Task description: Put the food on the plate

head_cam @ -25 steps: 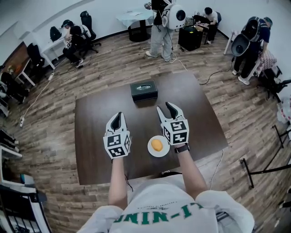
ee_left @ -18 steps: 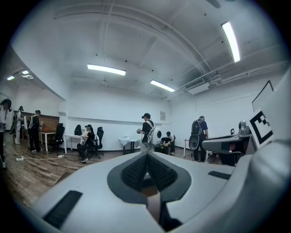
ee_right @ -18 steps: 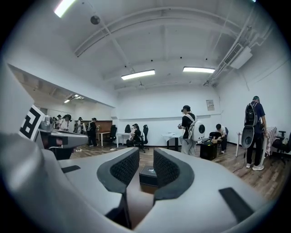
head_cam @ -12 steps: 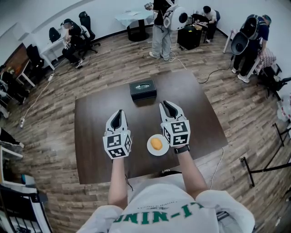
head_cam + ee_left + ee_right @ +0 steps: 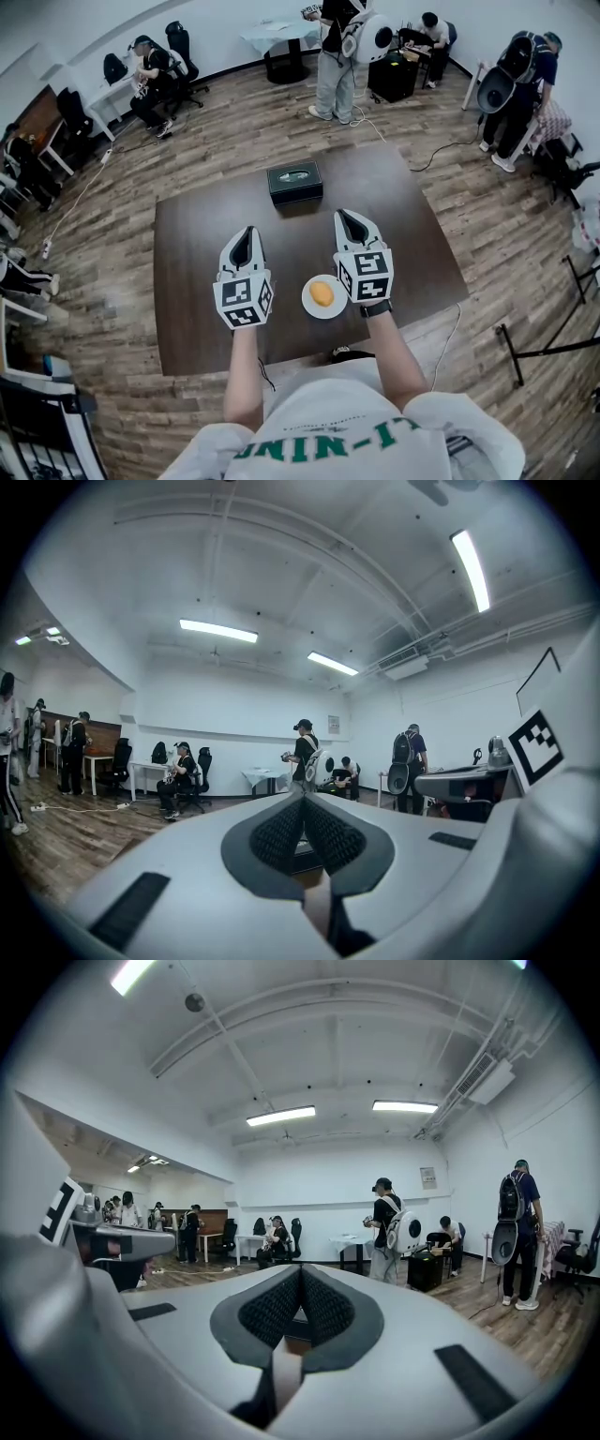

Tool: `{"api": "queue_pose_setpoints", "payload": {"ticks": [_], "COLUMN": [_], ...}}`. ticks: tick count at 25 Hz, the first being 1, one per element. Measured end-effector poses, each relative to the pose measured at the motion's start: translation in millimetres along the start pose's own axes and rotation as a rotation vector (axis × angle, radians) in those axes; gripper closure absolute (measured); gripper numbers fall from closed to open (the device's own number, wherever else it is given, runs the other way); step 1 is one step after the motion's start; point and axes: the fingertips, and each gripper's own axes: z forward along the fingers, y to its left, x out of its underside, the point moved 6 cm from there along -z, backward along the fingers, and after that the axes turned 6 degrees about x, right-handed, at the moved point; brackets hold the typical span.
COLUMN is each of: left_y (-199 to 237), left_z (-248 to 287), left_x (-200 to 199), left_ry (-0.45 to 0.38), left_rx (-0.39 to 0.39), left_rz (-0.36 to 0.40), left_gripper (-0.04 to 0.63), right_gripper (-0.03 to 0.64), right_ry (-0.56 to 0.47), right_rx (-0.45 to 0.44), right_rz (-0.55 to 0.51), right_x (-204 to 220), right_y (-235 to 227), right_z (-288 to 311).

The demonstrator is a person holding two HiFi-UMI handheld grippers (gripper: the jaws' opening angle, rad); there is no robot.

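Two pairs of fingers are seen pressed shut, with nothing between them: the left gripper's (image 5: 246, 236), and the right gripper's (image 5: 349, 217), which have just been closing. The orange food (image 5: 322, 294) is carried on the white plate (image 5: 309, 306), at 7 o'clock from the right fingers, on the worktop (image 5: 197, 281).

I see a wood-plank floor (image 5: 103, 216) all around the dark brown bench (image 5: 197, 244), white walls (image 5: 234, 714), and strip lights (image 5: 217, 630) on the white ceiling. Black office chairs (image 5: 178, 42) and a pale desk (image 5: 272, 36) stand by the far wall.
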Motion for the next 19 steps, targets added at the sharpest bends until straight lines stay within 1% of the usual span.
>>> {"api": "queue_pose_setpoints", "payload": {"ticks": [5,9,19], "left_y": [-7,-13,-18], "left_z": [-2,-4,-12], "left_x": [3,5,6], "left_ry": [0.007,0.004,-0.001], "left_rx": [0.005,0.015,0.025], "left_rz": [-0.005,0.0,-0.001], "left_gripper": [0.589,0.589,0.589], "right_gripper": [0.601,0.601,0.601], "right_ry": [-0.002,-0.006,-0.013], "right_rx": [-0.008,0.002,-0.012], "right_rz": [-0.008,-0.009,-0.009], "right_x": [0,2,1], "right_y": [-1,-5,1], "right_z": [-7,-12,-20]}}
